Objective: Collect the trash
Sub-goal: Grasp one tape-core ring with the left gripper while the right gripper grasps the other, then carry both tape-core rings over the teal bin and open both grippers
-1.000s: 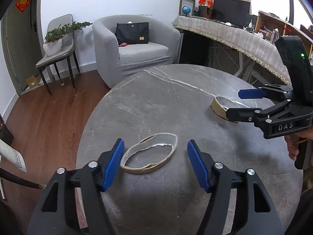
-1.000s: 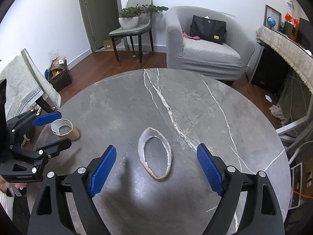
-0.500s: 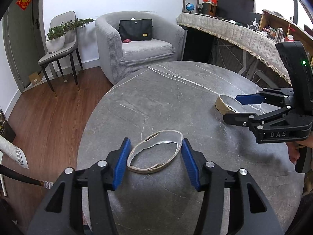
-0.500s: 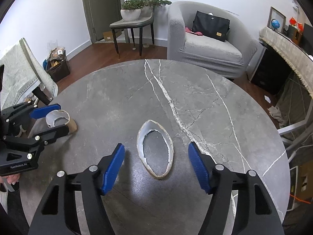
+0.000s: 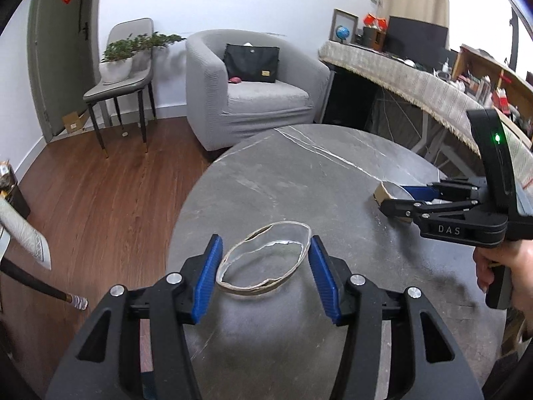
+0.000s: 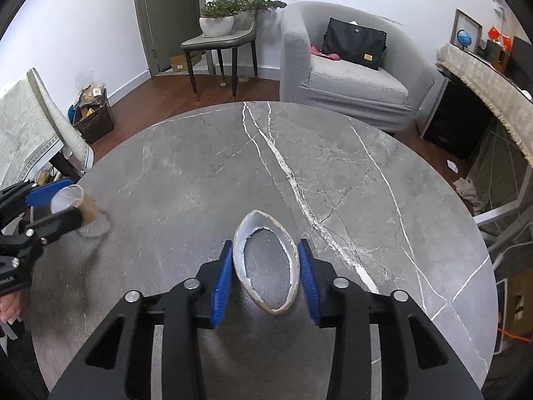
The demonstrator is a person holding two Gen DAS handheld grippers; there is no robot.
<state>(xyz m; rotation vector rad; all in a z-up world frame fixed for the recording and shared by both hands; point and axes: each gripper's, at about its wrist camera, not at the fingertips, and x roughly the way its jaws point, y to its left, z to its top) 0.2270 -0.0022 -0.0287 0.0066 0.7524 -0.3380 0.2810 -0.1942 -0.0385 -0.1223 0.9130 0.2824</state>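
Two torn paper-cup rings sit over a round grey marble table. In the left wrist view a brown ring spans the gap of my left gripper, both blue pads touching its ends. The right wrist view shows that same piece held a little above its shadow by the left gripper. My right gripper is closing on the second ring, its pads pressing it into a narrow oval. From the left wrist view the right gripper clamps that brown piece.
A grey armchair with a black bag stands beyond the table. A chair with a potted plant is by the door. A draped counter runs along the right. A patterned chair back leans near the table's left edge.
The right jaws have come together on their ring and squeezed it narrower. The left jaws narrowed onto their ring earlier, and the left gripper has since risen slightly with it.
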